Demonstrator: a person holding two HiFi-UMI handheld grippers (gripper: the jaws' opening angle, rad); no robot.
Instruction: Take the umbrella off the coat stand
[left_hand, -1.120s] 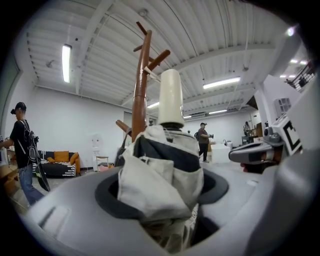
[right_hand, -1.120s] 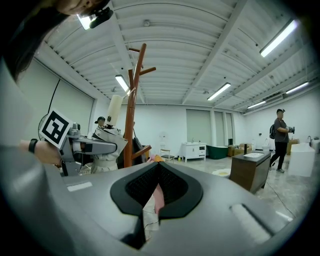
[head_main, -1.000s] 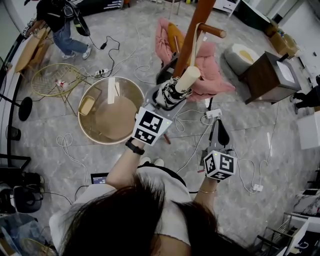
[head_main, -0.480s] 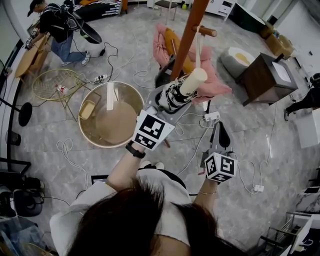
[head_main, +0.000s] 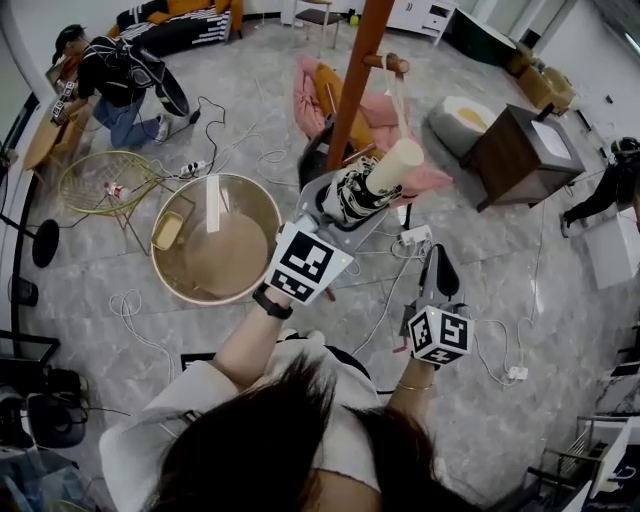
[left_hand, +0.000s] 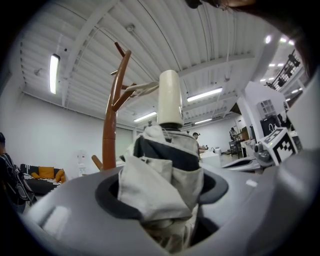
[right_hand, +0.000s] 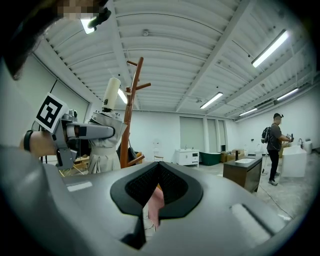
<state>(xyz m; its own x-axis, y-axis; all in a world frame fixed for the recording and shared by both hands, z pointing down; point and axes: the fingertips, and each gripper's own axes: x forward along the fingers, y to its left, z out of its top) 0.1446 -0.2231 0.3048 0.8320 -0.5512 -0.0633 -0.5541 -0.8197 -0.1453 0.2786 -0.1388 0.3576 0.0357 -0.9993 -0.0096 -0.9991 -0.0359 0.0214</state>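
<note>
- Beside one brown coat stand (head_main: 350, 85), one folded umbrella (head_main: 368, 185) stands nearly upright with its cream handle uppermost. It is clear of the pole, but its strap (head_main: 398, 100) runs up to a peg (head_main: 385, 63) on the stand.
- Two grippers are in play. The left gripper (head_main: 340, 205) has its fingers pinching the umbrella's bunched black-and-white cloth just below the handle. The right gripper (head_main: 437, 262) sits lower and well apart from the umbrella, its fingers pressed together on nothing.
- On the floor, the head view shows two round tabletops, one gold-rimmed (head_main: 153, 245) and one of wire (head_main: 100, 180). It also shows one pink chair (head_main: 312, 85), one dark cabinet (head_main: 520, 150) and loose cables (head_main: 385, 300).
- Two other people appear in the head view: a crouching person (head_main: 110, 75) at upper left and another person (head_main: 612, 185) at the right edge.
- Only the left gripper view shows the stand's forked top against the ribbed ceiling, with the strap reaching a branch.
- Only the right gripper view shows the left gripper side-on with the umbrella standing tall in it. It also shows a standing figure with a backpack (right_hand: 275, 145); whether this is one of the two already counted, I cannot tell.
</note>
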